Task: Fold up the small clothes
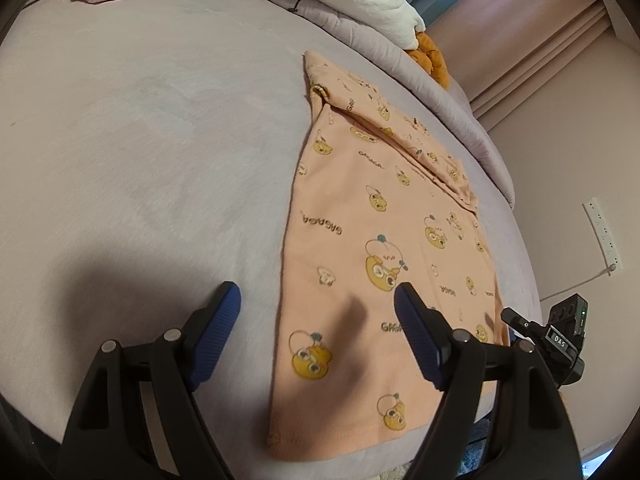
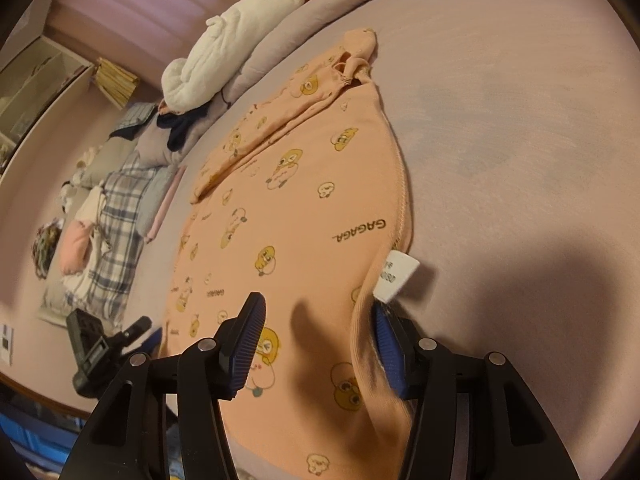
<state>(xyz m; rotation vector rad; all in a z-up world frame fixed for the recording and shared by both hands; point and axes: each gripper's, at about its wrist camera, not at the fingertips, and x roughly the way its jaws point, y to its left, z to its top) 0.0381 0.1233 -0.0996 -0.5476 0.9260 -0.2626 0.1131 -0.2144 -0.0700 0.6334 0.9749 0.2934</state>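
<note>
Left wrist view: peach shirt (image 1: 384, 240) lies flat on the lilac bed (image 1: 140, 140), sleeve folded across.
Left gripper (image 1: 316, 308): released, spread wide above the hem.
Right gripper (image 2: 320, 320): spread, shirt edge and white tag (image 2: 396, 276) touching one finger.

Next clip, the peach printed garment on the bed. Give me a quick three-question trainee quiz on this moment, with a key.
1. True or false: the left gripper is clamped on the peach garment.
2. Multiple choice: the white care label sticks out from the garment's A) far end by the sleeve, B) side seam close to the right gripper, C) middle of the printed front.
3. Fill in: the word printed repeatedly on the fabric is ____.

Key: 1 false, its jaws stand open above the cloth. 2 B. 3 GAGAGA.
</note>
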